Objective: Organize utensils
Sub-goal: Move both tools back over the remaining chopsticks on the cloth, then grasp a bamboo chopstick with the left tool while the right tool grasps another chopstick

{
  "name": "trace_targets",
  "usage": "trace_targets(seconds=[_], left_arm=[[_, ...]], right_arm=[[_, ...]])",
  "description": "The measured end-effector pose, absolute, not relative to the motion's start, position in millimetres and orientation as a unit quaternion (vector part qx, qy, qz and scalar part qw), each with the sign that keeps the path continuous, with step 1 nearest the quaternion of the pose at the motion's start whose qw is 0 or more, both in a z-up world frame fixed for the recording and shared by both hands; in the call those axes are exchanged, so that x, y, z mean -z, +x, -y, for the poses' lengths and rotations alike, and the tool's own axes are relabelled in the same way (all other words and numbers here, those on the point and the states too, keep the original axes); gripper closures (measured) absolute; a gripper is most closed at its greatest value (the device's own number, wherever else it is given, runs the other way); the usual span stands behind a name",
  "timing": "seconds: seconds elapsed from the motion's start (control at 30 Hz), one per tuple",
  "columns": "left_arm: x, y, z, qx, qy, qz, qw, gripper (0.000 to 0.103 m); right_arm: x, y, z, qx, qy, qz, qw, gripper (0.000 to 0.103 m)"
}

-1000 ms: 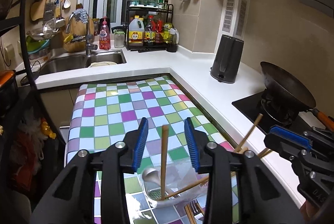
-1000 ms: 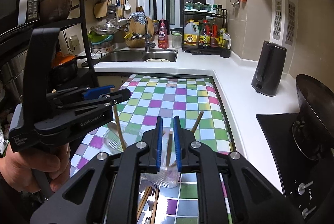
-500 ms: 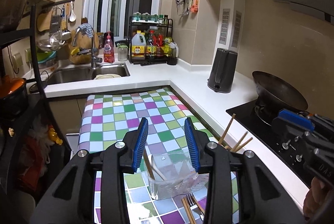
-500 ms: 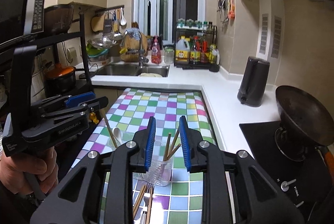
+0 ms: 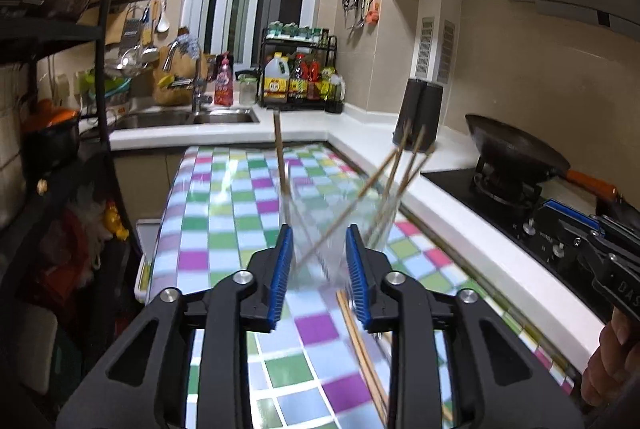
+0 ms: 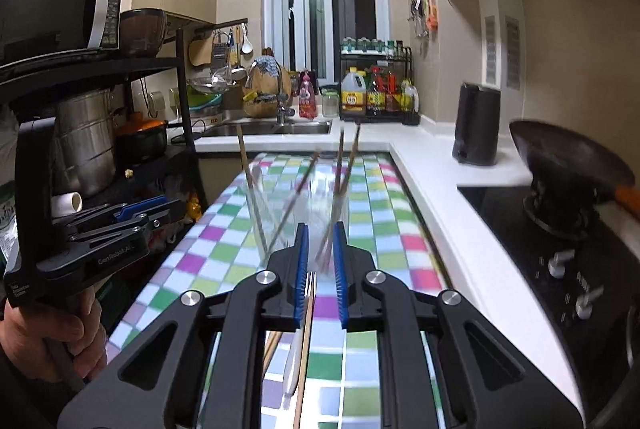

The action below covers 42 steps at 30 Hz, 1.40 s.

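Checked vinyl-covered table [image 5: 224,229]: long, running toward the sink.
Two clear glass tumblers [image 5: 340,217], blurred, apparently side by side mid-table: wooden chopsticks [image 5: 279,157] stand in them, tips up, leaning apart.
Left gripper [image 5: 318,269]: jaws just narrowing, nothing clamped; loose chopsticks [image 5: 362,345] lie lengthwise beneath.
Right gripper [image 6: 320,269]: jaws just closing, almost shut, empty; fork [image 6: 310,283] under them, tines pointing away.
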State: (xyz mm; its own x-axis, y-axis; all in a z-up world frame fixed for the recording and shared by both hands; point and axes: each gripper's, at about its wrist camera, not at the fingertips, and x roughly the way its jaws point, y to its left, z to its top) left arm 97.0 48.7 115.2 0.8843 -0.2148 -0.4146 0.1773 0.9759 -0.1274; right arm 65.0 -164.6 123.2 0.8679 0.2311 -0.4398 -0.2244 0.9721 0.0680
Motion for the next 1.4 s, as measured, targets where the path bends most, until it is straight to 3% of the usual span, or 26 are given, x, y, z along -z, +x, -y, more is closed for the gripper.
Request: trace_targets(seconds=[0.07, 0.27, 0.43, 1.0, 1.1, 1.17, 1.4], left_arm=[[-94.4, 83.3, -46.2, 0.092, -0.048, -0.231, 0.967, 0.082], [-28.9, 39.9, -31.7, 0.067, -0.066, -0.274, 0.957, 0.083], [4.6, 16.5, -13.6, 0.086, -0.067, -0.309, 0.945, 0.083], [33.8, 16.5, 18.3, 0.092, -0.03, -0.331, 0.939, 0.083], [34.8, 14.2, 22.5, 0.078, -0.008, -0.325, 0.942, 0.088], [35.0, 13.4, 22.2, 0.07, -0.002, -0.322, 0.944, 0.098], [34.4, 3.1, 11.3, 0.057, -0.003, -0.313, 0.948, 0.099]], right_arm=[[-98.3, 52.5, 166.4, -0.122, 0.024, -0.244, 0.962, 0.092], [-10.4, 32.5, 163.5, -0.117, 0.044, -0.335, 0.934, 0.092], [22.9, 30.4, 155.4, -0.13, 0.032, -0.371, 0.919, 0.091], [43.8, 29.1, 150.7, -0.131, 0.008, -0.384, 0.914, 0.093], [44.2, 28.5, 152.5, -0.13, 0.013, -0.382, 0.915, 0.096], [44.1, 27.7, 155.0, -0.122, 0.017, -0.38, 0.917, 0.097], [43.4, 16.7, 161.5, -0.099, 0.027, -0.365, 0.925, 0.097]])
